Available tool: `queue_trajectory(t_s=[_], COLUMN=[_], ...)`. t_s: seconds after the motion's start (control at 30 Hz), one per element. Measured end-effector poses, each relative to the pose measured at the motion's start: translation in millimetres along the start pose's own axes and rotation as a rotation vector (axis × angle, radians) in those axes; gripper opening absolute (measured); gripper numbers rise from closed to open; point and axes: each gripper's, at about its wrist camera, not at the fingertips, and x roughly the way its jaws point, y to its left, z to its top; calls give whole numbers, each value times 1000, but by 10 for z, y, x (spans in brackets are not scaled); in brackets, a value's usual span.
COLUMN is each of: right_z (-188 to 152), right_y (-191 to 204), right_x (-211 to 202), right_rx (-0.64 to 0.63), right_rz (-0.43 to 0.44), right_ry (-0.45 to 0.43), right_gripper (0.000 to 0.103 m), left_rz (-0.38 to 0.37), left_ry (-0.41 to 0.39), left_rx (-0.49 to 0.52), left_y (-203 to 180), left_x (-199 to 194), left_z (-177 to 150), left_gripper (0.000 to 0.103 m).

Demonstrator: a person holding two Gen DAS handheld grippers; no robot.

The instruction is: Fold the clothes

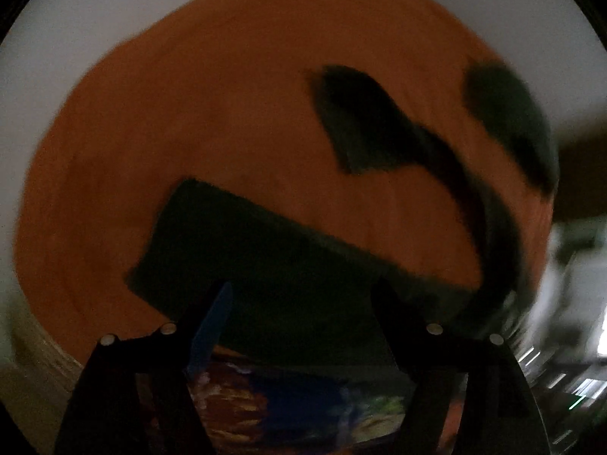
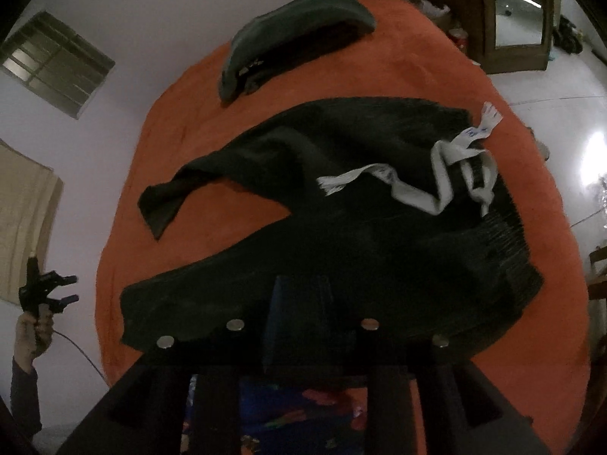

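Observation:
Dark green trousers [image 2: 341, 204] with a white drawstring [image 2: 440, 185] lie spread on an orange bed cover [image 2: 398, 45]; one leg end points left. They show blurred in the left wrist view [image 1: 265, 250]. My right gripper [image 2: 299, 295] is shut on the near edge of the trousers. My left gripper [image 1: 299, 303] is open, its fingers wide apart above the near leg; it also shows in the right wrist view [image 2: 64, 288], held in the air left of the bed.
A folded grey-green garment [image 2: 288, 38] lies at the far end of the bed; a dark patch [image 1: 508, 121] in the left view may be the same one. A wooden mirror cabinet [image 2: 512, 15] stands at the back right. A patterned sheet [image 2: 303, 409] shows under the cover's near edge.

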Motion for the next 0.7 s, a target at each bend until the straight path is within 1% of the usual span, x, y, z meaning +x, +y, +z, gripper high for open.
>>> queue_trajectory(t_s=[0.1,0.23,0.3,0.37,0.43,0.47,0.5,0.53,0.57,0.6,0.63,0.67,0.7], right_z=[-56,-185,-247,-268,-230,-178,-122,-47,33,128,225,323,424], right_y=[144,399,522,609,684,724,765,794,822,834,842,851,848], right_x=[56,50,60,72,49,9,-36,-83,-129,-112,-82,-53,50], right_rx=[1,-59,-83,-99,-102,-106,-112,-121,-131,-135,-139,-142,-141], right_rz=[25,44,55,55,60,66,72,60,45,22,-3,-27,-45], right_ry=[28,54,82,107,126,117,105,75,42,21,3,-16,-13], right_gripper=[23,24,31,49,52,53,55,59,67,70,74,74,74], left_rz=[47,109,140,171,202,217,231,236,224,198,175,157,139], left_ry=[-76,-178,-229,-279,-330,-356,-380,-400,-415,-425,-418,-384,-350], left_rx=[28,64,83,101,120,129,122,85,41,-9,-54,-91,-128], left_y=[-145,-338,-434,-531,-628,-676,-680,-616,-566,-525,-491,-470,-449], left_x=[-169,-395,-508,-621,-734,-790,-851,-908,-930,-924,-853,-674,-495], left_z=[109,254,327,400,473,509,582,729,889,1038,1192,1354,1516], left_gripper=[76,76,76,76,76,76,76,76,76,76,76,76,77])
